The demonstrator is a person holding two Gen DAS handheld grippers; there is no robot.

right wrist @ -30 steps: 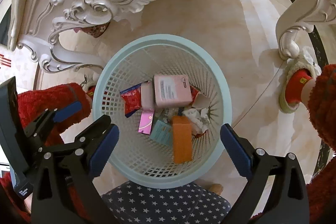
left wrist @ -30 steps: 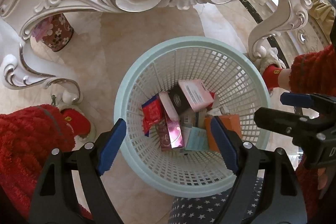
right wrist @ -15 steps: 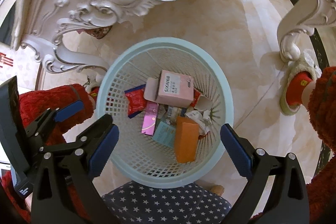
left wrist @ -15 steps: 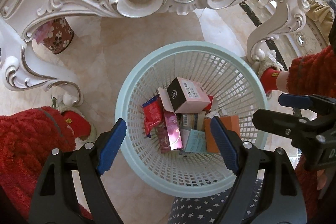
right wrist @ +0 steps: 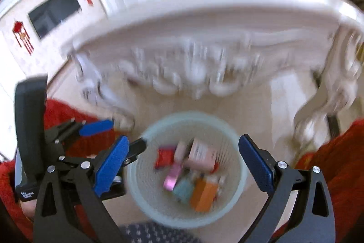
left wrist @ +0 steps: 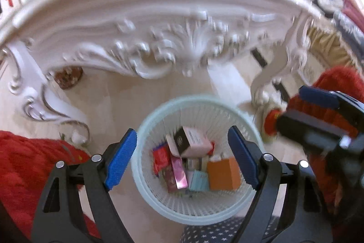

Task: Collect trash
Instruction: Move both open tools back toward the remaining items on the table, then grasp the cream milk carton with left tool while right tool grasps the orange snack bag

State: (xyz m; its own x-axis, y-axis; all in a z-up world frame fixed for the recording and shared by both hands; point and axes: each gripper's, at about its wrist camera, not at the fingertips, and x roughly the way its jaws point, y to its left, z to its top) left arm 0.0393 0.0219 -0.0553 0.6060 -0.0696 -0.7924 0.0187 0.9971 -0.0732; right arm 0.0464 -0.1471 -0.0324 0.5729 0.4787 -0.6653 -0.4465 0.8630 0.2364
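below, the pale blue mesh wastebasket (left wrist: 145, 188) holding discarded cartons (left wrist: 224, 172) stands on the floor beneath the carved white table (left wrist: 159, 22); left gripper (left wrist: 182, 156) and right gripper (right wrist: 183, 163) both wide, empty.

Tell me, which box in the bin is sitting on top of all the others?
The pink box with the black end. It lies tilted on top of the pile in the pale blue basket, while the orange box and the small teal one lie lower down.

Ornate white carved counter (left wrist: 159, 22) w/ scrolled legs, over glossy beige marble floor (left wrist: 127, 104); star-print navy fabric (left wrist: 211, 231) at bottom.
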